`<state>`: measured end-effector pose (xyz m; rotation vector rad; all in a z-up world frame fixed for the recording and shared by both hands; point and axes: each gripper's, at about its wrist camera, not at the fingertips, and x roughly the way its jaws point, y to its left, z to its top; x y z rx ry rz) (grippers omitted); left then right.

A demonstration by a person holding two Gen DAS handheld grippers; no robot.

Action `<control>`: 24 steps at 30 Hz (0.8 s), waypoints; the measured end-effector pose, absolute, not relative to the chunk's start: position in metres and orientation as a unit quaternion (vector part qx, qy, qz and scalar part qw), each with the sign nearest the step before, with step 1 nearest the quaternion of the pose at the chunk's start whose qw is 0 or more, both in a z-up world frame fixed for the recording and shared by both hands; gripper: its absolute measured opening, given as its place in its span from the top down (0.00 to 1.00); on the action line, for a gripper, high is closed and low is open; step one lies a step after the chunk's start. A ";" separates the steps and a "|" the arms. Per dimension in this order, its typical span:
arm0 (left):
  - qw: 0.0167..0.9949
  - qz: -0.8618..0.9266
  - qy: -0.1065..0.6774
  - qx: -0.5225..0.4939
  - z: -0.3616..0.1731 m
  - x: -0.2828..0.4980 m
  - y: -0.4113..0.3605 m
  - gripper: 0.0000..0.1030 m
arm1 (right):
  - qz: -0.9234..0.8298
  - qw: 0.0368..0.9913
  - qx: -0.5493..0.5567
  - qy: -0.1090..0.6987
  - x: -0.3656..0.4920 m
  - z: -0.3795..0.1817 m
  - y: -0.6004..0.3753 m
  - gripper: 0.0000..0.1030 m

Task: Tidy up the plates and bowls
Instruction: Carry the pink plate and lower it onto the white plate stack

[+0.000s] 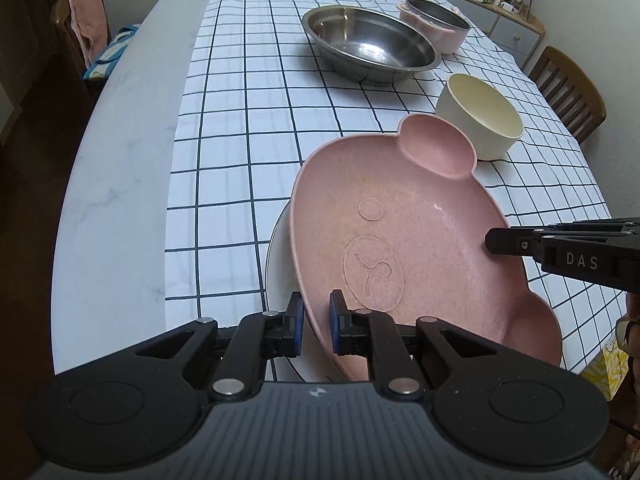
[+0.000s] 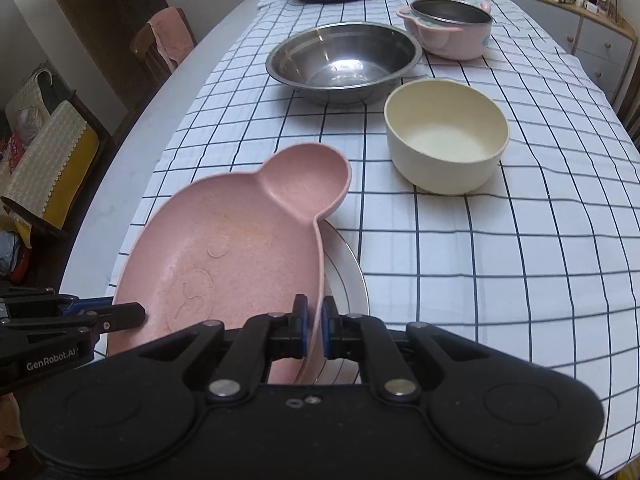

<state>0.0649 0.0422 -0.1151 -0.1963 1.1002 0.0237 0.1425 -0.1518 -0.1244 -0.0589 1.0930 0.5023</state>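
Both grippers grasp the pink bear-face plate (image 1: pixel 400 240) by opposite rims; the left gripper (image 1: pixel 316 320) has its blue pads either side of the plate's left wall, jaws narrowed onto it; the right gripper (image 2: pixel 314 326) is clamped on the right rim, pads tight to the thin edge. The plate sits tilted over a white plate (image 2: pixel 344 280) w/ a thin dark rim line, near the table's front edge — whether it touches the white plate underneath can't be told.

Farther back on the checked tablecloth (image 2: pixel 500 260): a cream bowl (image 2: pixel 446 136) just beyond the plate's ear, then a steel basin (image 2: pixel 344 64), then a pink bowl (image 2: pixel 448 40) w/ a steel bowl (image 2: pixel 450 12) nested in it.

Step in hand, prob.: settling or lifting the bear plate on the white one to form a stack.

Risks from here:
- uneven lift or release btwn the two grippers could tip the plate; it's already tilted, so it may slide off the white plate;
- pinches are on a thin, smooth rim — a slip on either side would drop that edge;
- the ear lobe (image 2: pixel 308 176) sits near the cream bowl; pushing the plate fwd could knock it;
- the stack is close to the table edge; dragging toward the person could pull the white plate w/ it.
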 end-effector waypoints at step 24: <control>0.844 0.016 0.527 -0.097 -0.118 0.065 0.045 0.88 | 0.255 0.813 -0.036 0.522 0.145 -0.121 -0.148 0.92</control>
